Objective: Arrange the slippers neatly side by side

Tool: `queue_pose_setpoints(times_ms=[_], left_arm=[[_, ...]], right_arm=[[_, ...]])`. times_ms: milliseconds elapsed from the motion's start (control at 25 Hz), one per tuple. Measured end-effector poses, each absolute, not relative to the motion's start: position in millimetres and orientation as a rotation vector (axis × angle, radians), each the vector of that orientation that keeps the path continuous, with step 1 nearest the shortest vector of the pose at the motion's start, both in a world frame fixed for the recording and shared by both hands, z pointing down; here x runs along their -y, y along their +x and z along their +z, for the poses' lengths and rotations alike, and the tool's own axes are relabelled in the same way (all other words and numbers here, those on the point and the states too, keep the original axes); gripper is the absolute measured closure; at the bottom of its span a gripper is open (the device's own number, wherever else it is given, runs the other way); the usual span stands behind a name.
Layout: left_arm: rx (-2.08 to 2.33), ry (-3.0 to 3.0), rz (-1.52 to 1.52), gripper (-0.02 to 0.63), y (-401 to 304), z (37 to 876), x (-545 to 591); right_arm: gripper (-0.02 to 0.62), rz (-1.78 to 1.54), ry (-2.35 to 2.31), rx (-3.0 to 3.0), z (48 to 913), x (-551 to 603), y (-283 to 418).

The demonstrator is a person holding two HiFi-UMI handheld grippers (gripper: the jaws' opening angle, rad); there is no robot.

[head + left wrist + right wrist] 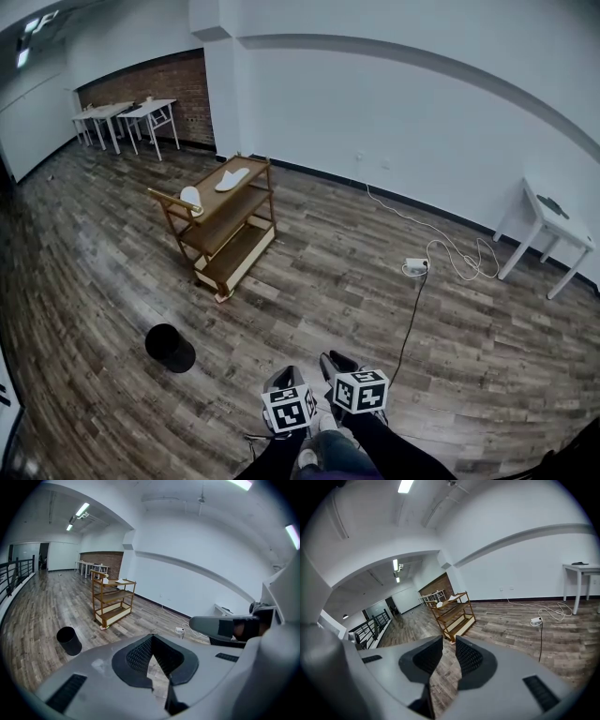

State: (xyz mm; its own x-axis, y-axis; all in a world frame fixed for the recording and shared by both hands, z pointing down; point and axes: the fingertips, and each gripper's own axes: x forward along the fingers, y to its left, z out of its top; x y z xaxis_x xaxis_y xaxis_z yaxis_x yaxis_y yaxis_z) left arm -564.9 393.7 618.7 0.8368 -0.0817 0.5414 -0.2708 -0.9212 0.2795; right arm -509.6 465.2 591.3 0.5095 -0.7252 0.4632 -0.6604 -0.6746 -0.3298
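Two white slippers lie on the top shelf of a wooden cart (246, 221) across the room: one (232, 179) in the middle of the shelf, the other (191, 197) at its handle end. They are tiny in the left gripper view (121, 581) and the right gripper view (452, 597). Both grippers hang low and close together near the person's legs, far from the cart. My left gripper (281, 377) has its fingertips touching, with nothing held. My right gripper (336, 359) stands a little open with only floor between its jaws.
A black bin (170, 348) stands on the wood floor between me and the cart. A white power strip (416, 266) with trailing cables lies to the right. At the right wall is a white table (548, 220). More tables (122, 113) stand at the far brick wall.
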Motion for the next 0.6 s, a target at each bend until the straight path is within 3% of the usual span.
queue_pose_setpoints(times_ms=[600], left_arm=[[0.271, 2.693, 0.789, 0.607, -449.4, 621.4, -371.7]], right_arm=[[0.512, -0.902, -2.614, -1.216, 598.8, -444.1, -394.5]])
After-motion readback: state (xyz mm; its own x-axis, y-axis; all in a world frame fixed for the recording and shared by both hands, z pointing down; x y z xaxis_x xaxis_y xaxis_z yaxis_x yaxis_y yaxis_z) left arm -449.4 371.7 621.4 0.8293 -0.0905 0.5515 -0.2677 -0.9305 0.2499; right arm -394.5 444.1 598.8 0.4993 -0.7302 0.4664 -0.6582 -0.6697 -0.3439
